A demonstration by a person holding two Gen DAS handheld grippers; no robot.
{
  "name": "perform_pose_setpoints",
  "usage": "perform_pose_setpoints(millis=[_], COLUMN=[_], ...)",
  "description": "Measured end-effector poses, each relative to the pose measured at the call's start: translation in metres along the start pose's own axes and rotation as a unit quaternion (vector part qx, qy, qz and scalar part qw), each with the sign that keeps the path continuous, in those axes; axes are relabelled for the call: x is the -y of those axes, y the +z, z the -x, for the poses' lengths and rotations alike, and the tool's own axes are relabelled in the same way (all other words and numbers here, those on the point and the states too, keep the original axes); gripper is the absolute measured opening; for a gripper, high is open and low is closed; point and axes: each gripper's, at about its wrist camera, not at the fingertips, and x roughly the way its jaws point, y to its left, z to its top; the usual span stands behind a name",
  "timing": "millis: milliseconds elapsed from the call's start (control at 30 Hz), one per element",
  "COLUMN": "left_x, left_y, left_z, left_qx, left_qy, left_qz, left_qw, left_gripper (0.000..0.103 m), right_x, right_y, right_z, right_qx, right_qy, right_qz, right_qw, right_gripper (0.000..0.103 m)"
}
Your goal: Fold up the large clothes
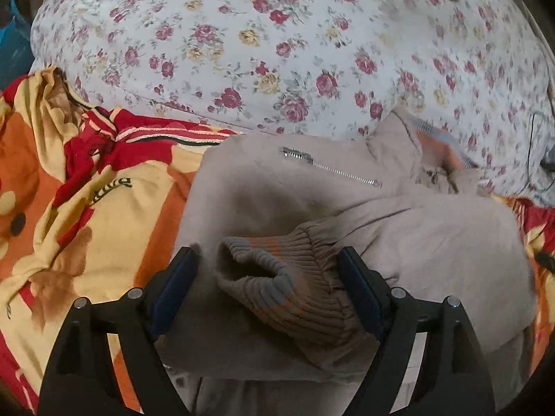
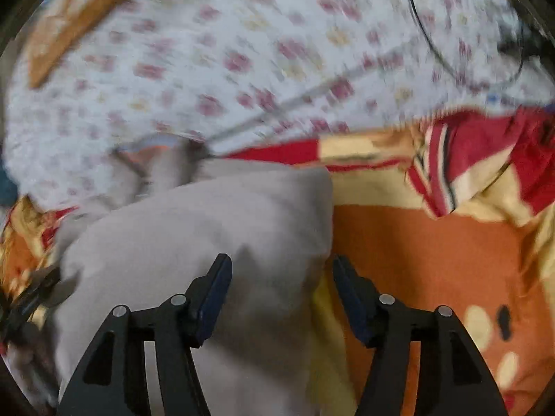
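Observation:
A beige jacket (image 1: 277, 187) with a metal zipper (image 1: 329, 166) lies on the bed, partly folded over itself. Its ribbed cuff (image 1: 295, 277), beige with grey and orange bands, lies between my left gripper's fingers. My left gripper (image 1: 269, 260) is open, its jaws wide on either side of the cuff without clamping it. In the right wrist view the jacket (image 2: 194, 235) fills the lower left. My right gripper (image 2: 281, 270) is open over the jacket's right edge, holding nothing. That view is blurred.
A red, orange and yellow blanket (image 1: 86, 208) lies under the jacket; it also shows in the right wrist view (image 2: 433, 242). A white floral quilt (image 1: 277, 52) covers the far side. A black cable (image 2: 468, 34) and an orange cushion (image 2: 76, 17) lie on the quilt.

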Motion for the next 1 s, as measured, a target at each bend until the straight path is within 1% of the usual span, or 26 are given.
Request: perform_pose_setpoints(millis=[33,67,133,200,233,267,300,367,400,467,500,567,600,633,700,733,800,867,900,967,1000], left_x=[-0.002,-0.002,-0.002,-0.003,-0.003,-0.004,-0.005,-0.008,-0.010,-0.010,-0.010,-0.010,-0.010,-0.011,-0.013,-0.013,-0.015,-0.017,-0.017,-0.018,-0.018], left_y=[0.000,-0.001,-0.003,-0.004,-0.004,-0.004,-0.004,-0.003,-0.002,0.000,0.000,0.000,-0.001,-0.002,-0.002,-0.002,-0.002,-0.002,-0.002,0.001,0.002], left_z=[0.001,0.001,0.000,0.001,0.001,0.005,0.009,0.021,0.027,0.031,0.028,0.016,0.009,0.005,-0.003,-0.006,-0.011,-0.012,-0.011,-0.002,0.004], left_qx=[0.002,0.001,-0.001,-0.003,-0.003,-0.001,0.002,0.014,0.025,0.038,0.035,0.017,0.008,0.004,0.000,-0.002,-0.006,-0.007,-0.007,0.004,0.012], left_qy=[-0.003,-0.004,-0.002,-0.002,-0.003,-0.004,-0.006,-0.017,-0.020,-0.010,-0.002,0.018,0.028,0.032,0.038,0.040,0.043,0.040,0.039,0.030,0.023], left_qz=[0.005,0.006,0.006,0.011,0.015,0.020,0.025,0.034,0.037,0.039,0.037,0.030,0.027,0.026,0.027,0.027,0.027,0.032,0.034,0.044,0.047], left_qw=[1.0000,1.0000,1.0000,0.9999,0.9999,0.9998,0.9997,0.9992,0.9988,0.9985,0.9987,0.9992,0.9992,0.9991,0.9989,0.9988,0.9987,0.9986,0.9986,0.9986,0.9985], left_gripper=[0.084,0.084,0.084,0.084,0.084,0.084,0.084,0.084,0.084,0.084,0.084,0.084,0.084,0.084,0.084,0.084,0.084,0.084,0.084,0.084,0.084], right_x=[-0.008,-0.015,-0.021,-0.015,-0.010,-0.007,-0.008,-0.013,-0.015,-0.021,-0.026,-0.033,-0.036,-0.037,-0.036,-0.033,-0.025,-0.020,-0.021,-0.023,-0.025], right_y=[-0.006,-0.016,-0.040,-0.063,-0.065,-0.065,-0.061,-0.051,-0.047,-0.040,-0.035,-0.028,-0.025,-0.026,-0.028,-0.027,-0.025,-0.022,-0.022,-0.022,-0.023], right_z=[0.004,0.006,-0.003,-0.027,-0.034,-0.029,-0.021,0.004,0.013,0.019,0.017,0.000,-0.016,-0.025,-0.043,-0.052,-0.066,-0.064,-0.058,-0.043,-0.032], right_qx=[0.000,-0.008,-0.043,-0.086,-0.099,-0.087,-0.085,-0.034,-0.016,-0.002,0.004,0.001,-0.005,-0.010,-0.007,-0.007,-0.013,-0.014,-0.015,-0.008,0.000], right_qy=[0.009,0.015,-0.009,-0.048,-0.050,-0.046,-0.051,-0.035,-0.029,-0.019,-0.011,-0.013,-0.012,-0.015,-0.037,-0.039,-0.030,-0.023,-0.026,-0.024,-0.016], right_qz=[0.019,0.037,0.057,0.069,0.066,0.056,0.053,0.048,0.042,0.035,0.034,0.039,0.041,0.040,0.046,0.049,0.037,0.026,0.025,0.024,0.025], right_qw=[1.000,0.999,0.997,0.993,0.992,0.994,0.994,0.998,0.999,0.999,0.999,0.999,0.999,0.999,0.998,0.998,0.999,0.999,0.999,0.999,1.000], right_gripper=[0.064,0.060,0.060,0.060,0.060,0.060,0.059,0.061,0.061,0.061,0.061,0.061,0.061,0.060,0.060,0.062,0.065,0.066,0.066,0.068,0.069])
